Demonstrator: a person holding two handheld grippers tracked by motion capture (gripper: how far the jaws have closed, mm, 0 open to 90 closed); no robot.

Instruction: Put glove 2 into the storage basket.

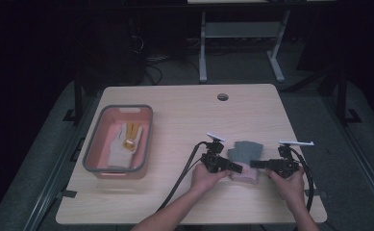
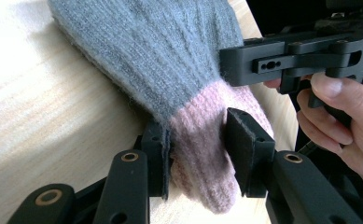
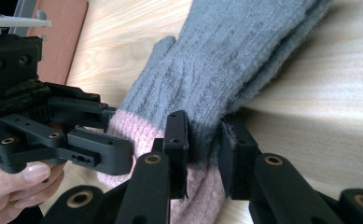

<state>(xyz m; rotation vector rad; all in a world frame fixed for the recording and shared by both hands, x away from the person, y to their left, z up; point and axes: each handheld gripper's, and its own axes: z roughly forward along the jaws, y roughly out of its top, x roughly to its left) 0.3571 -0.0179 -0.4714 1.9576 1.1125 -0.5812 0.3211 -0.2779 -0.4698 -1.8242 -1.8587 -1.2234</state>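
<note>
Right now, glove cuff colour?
Pink; the cuff shows best in the left gripper view, below the grey knit.

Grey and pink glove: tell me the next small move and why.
Probably lift the glove together and carry it toward the pink bin. Both the left gripper and the right gripper have their jaws pinched on its pink cuff, and another glove already lies in that bin.

A dim lab: bare wooden table (image 1: 175, 110), floor cables (image 1: 151, 67), metal bench frame (image 1: 242, 33).
</note>
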